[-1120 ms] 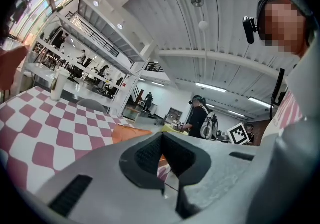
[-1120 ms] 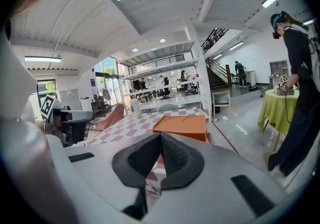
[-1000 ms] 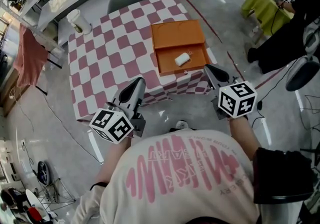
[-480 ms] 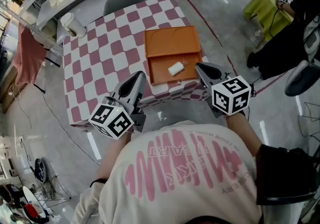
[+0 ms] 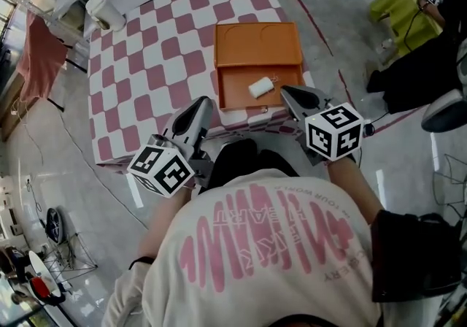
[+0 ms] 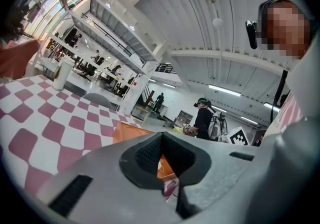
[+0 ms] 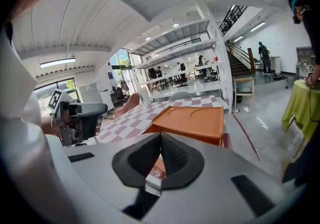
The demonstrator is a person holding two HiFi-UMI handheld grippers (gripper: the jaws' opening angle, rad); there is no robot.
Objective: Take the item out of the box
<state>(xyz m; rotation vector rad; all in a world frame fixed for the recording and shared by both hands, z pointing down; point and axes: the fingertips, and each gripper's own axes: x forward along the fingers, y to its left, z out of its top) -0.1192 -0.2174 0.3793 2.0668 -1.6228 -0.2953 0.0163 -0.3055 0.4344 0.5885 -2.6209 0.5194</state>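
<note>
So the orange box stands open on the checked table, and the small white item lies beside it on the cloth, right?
No: the small white item lies inside the open orange box, not beside it. The head view shows it.

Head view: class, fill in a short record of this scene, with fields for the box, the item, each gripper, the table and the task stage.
box: orange box, open, near the table's front edge
item: small white item, lying inside the box
left gripper: shut, empty, left of the box, apart from it
right gripper: shut, empty, close to the box's near right corner
table: pink and white checked cloth
task stage: item not yet taken out
</note>
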